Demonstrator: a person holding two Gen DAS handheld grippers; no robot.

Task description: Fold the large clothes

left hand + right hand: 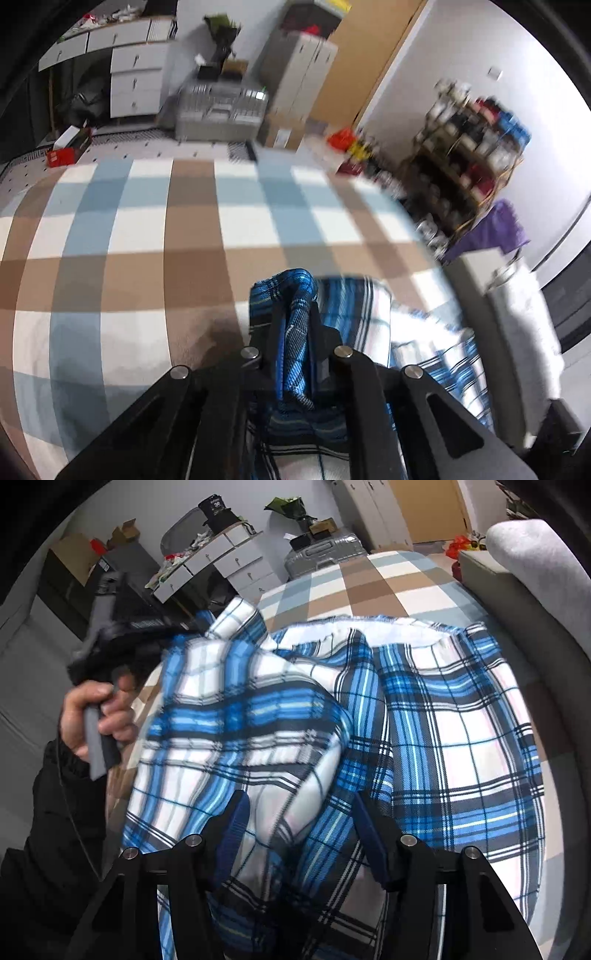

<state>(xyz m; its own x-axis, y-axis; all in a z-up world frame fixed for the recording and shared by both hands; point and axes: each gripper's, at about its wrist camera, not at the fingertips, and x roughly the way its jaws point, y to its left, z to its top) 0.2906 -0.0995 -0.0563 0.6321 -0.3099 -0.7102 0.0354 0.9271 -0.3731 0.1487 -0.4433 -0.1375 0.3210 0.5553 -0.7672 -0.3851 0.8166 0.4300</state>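
A blue, white and black plaid shirt (443, 716) lies spread over a bed with a brown, blue and white checked sheet (147, 221). My left gripper (295, 314) is shut on a bunched fold of the shirt (295, 295), which stands up between its fingers. In the right wrist view a hand (92, 720) holds that left gripper at the left, and it lifts the shirt's left part (229, 653) off the sheet. My right gripper (301, 812) is open low over the shirt's near part, with a hump of cloth between its blue pads (236, 812).
Beyond the bed's far edge stand a silver suitcase (221, 107), white drawers (136, 81) and a tall cabinet (299, 74). A crowded shelf (472, 147) is at the right. A grey padded edge (535, 572) runs along the bed's right side.
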